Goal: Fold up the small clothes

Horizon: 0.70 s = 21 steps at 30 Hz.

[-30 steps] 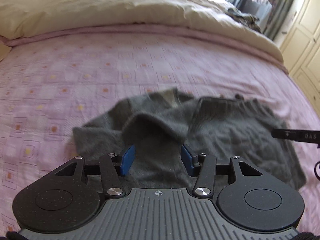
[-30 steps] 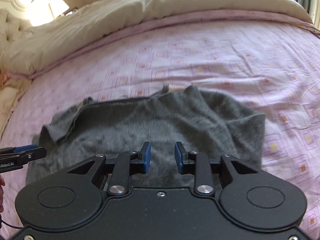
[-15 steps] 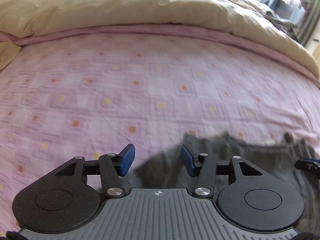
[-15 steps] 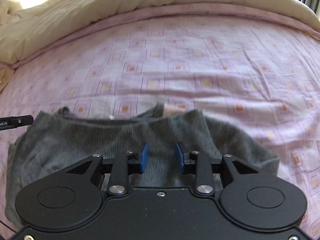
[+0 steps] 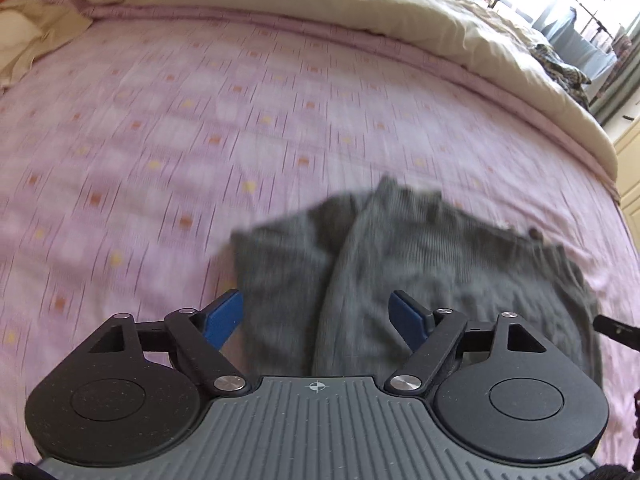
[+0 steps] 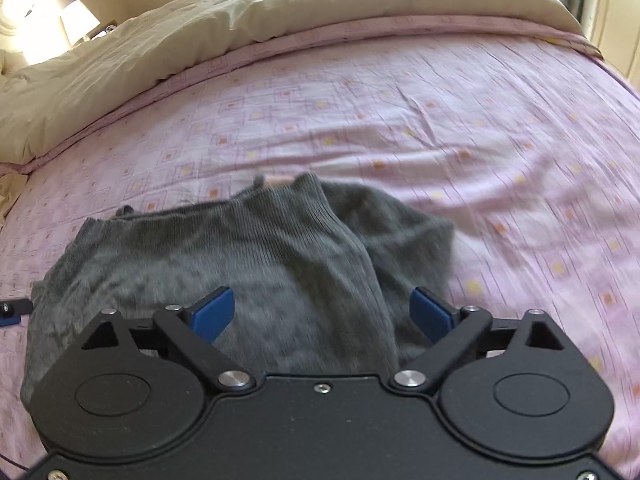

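Both grippers' blue pads now stand wider apart than half a second ago, and both views have swung back over the garment.

Left gripper [image 5: 316, 316] and right gripper [image 6: 324, 312] are released, grasping nothing, each poised above the grey ribbed-knit sweater [image 6: 224, 256]. The sweater lies partly folded on the pink patterned bedsheet [image 6: 460, 128], near the front edge, one panel lapped over another along a raised ridge. A cream duvet [image 6: 240, 20] lies bunched at the far side. Judgement: a flap has just been laid; for a clean fold, the next grasp should take matching near corners, lifting evenly so the lapped layer stays flat.
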### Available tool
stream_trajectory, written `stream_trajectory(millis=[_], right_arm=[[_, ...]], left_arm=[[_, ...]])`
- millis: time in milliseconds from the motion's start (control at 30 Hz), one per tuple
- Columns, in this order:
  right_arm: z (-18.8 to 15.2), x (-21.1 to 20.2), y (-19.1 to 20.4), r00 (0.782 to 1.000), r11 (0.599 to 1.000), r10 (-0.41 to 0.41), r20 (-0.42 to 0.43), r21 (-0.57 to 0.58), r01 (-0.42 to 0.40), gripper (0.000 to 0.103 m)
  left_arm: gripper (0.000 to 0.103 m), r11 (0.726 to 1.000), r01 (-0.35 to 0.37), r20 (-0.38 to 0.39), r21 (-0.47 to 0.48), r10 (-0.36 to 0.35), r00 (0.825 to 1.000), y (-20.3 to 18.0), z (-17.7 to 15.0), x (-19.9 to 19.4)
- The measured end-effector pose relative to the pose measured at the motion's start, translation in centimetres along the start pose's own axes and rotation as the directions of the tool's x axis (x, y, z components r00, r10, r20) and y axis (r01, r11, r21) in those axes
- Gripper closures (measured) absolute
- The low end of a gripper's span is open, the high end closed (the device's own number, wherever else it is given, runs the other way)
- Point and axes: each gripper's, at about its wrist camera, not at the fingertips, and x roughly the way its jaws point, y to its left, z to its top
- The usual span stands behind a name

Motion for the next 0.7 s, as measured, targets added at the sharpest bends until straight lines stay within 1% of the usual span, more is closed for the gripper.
stream_trajectory(millis=[133,300,467,567,700], right_arm=[[-2.5,-1.5,-1.3,1.000,0.999,-0.010,-0.015,0.045,0.010,0.003],[-4.9,-2.3,-2.9,0.999,0.996,0.003,-0.051,0.088,0.001,0.003],[-6.5,-2.2,-4.6,0.995,0.985,0.054,-0.083,0.166,-0.040,0.003],[-7.1,-1.6,-5.5,0.990,0.972,0.100,-0.098,0.223,-0.076,0.003],[-7.5,-1.4,-5.9,0.984,0.958,0.160,-0.077,0.254,-0.135,0.001]], left_arm=[[0.024,0.999,0.009,-0.020,-0.035,-0.010,1.000,0.6,-3.2,-1.4],[0.024,0.999,0.016,-0.040,-0.046,-0.018,0.999,0.9,-5.5,-2.0],[0.024,0.999,0.031,-0.070,-0.028,-0.033,0.997,0.8,-6.7,-1.3],[0.024,0.998,0.045,-0.081,-0.040,-0.048,0.996,0.8,-6.9,-0.6],[0.023,0.996,0.065,-0.064,-0.066,-0.069,0.996,0.9,-6.8,-0.1]])
